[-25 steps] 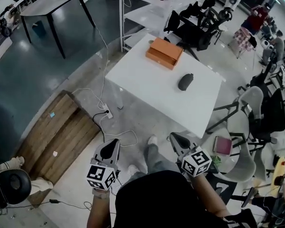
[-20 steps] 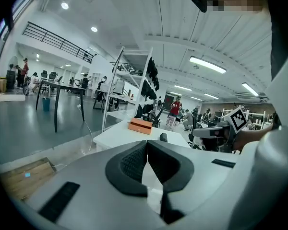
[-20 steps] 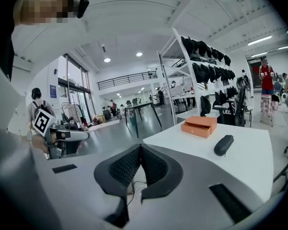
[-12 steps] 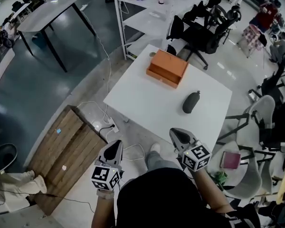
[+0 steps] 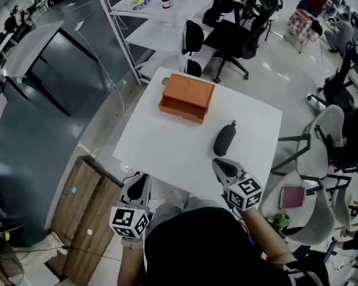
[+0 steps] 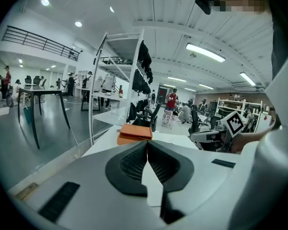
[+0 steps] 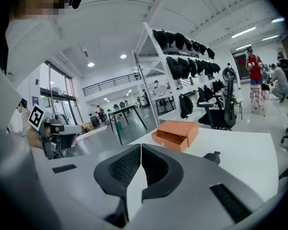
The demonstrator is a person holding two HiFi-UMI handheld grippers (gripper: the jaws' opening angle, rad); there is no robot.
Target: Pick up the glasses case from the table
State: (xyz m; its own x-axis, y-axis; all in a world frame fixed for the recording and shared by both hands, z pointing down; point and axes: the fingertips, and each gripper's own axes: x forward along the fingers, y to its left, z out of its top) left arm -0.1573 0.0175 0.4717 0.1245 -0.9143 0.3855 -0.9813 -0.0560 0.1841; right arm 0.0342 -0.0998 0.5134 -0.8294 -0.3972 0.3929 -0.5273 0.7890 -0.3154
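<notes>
Grey workshop floor (image 5: pixel 42 130) spreads to the left of the left gripper (image 5: pixel 142 179); a white table (image 5: pixel 167 154) lies ahead of both grippers, its near edge under the tip of the right gripper (image 5: pixel 219 164) in the head view; a white shelving rack (image 5: pixel 149 16) and black office chairs (image 5: pixel 232 34) stand beyond the table's far side; an orange drawer box (image 5: pixel 188 97) sits well ahead, between the two grippers' lines; the dark glasses case (image 5: pixel 224 139) lies on the table just ahead of the right gripper, untouched; the left gripper hangs short of the table edge; both grippers are clenched, jaws together on nothing.
</notes>
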